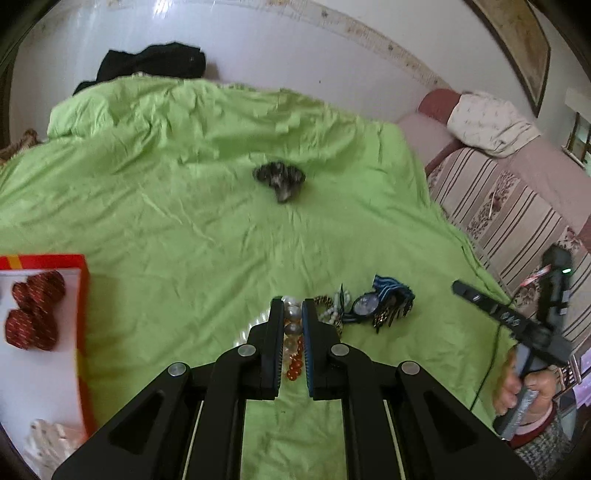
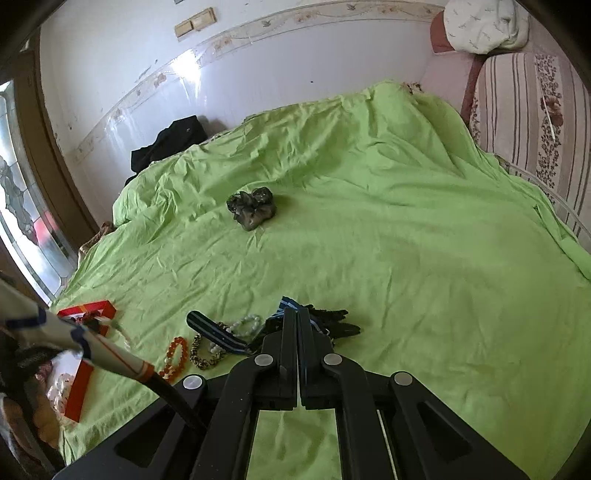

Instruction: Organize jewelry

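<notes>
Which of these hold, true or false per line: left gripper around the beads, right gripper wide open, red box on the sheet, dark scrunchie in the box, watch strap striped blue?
1. The left gripper has a beaded bracelet between its fingers. True.
2. The right gripper is wide open. False: its fingers are nearly together, with no visible object between them.
3. A red box sits on the green sheet. True.
4. The dark scrunchie lies inside the box. False: it lies alone on the sheet, farther out.
5. The watch has a blue striped strap. True.

Green bedsheet [image 2: 388, 221] rumpled; black garment [image 2: 170, 142] at wall; striped sofa [image 2: 524, 110] with pillow [image 2: 480, 26].
</notes>
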`<state>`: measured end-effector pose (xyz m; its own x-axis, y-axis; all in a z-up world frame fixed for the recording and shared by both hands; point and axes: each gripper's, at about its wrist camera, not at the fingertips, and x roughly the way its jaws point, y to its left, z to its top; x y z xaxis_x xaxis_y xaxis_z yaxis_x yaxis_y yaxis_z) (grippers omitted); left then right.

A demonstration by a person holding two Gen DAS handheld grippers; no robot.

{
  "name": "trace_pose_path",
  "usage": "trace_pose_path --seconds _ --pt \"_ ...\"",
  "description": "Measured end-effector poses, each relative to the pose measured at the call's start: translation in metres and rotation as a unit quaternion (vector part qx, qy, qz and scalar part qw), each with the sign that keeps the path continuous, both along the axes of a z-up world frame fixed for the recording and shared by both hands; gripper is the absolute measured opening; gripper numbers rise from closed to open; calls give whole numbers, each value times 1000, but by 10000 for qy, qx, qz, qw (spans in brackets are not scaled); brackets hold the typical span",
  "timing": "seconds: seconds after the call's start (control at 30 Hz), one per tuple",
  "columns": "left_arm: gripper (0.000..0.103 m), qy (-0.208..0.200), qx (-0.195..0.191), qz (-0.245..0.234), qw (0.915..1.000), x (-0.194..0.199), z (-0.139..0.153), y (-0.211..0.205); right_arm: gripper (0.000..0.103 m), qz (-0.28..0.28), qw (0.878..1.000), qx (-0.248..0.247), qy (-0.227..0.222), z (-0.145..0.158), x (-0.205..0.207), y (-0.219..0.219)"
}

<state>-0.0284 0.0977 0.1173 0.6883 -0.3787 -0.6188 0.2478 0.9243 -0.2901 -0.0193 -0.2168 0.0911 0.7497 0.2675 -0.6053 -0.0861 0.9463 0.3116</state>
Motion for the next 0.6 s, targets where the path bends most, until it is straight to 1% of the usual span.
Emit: trace_pose_path --seconds 0.03,0.07,0.13,0.17,0.2,0.27,0.33,0.43,0.47,0.5,0.53,0.6 --pt "9 -20 -13 7 10000 -2 3 3 2 -8 10000 -26 53 -3 1 0" --pt "9 -35 -14 16 10000 -3 4 5 10 -14 9998 -85 158 -9 5 2" --pt "9 -13 27 32 10000 -4 2 5 40 23 9994 -261 225 -15 8 7" --pt "9 46 40 35 10000 -2 -2 6 44 4 9987 -493 147 -17 8 14" --pt "9 120 45 22 9999 0 -7 6 47 14 9976 -683 99 -18 10 19" --pt "9 329 45 -89 9994 5 -20 5 47 87 9956 -931 98 -23 14 27" --pt "9 523 77 -163 9985 9 -36 1 47 98 9946 -1017 171 -30 20 31" --pt "9 653 157 -217 9975 12 -51 -5 47 101 9936 -1081 313 -41 31 34" --pt "9 669 159 -224 9974 12 -53 -6 42 87 9935 -1087 330 -43 33 33" --pt "9 670 165 -225 9974 13 -54 -8 19 84 9935 -1078 344 -44 32 33" --pt "9 654 173 -221 9975 13 -54 -8 3 103 9935 -1062 392 -45 33 32" --pt "9 602 173 -195 9978 12 -52 -9 1 16 9948 -968 316 -41 31 27"
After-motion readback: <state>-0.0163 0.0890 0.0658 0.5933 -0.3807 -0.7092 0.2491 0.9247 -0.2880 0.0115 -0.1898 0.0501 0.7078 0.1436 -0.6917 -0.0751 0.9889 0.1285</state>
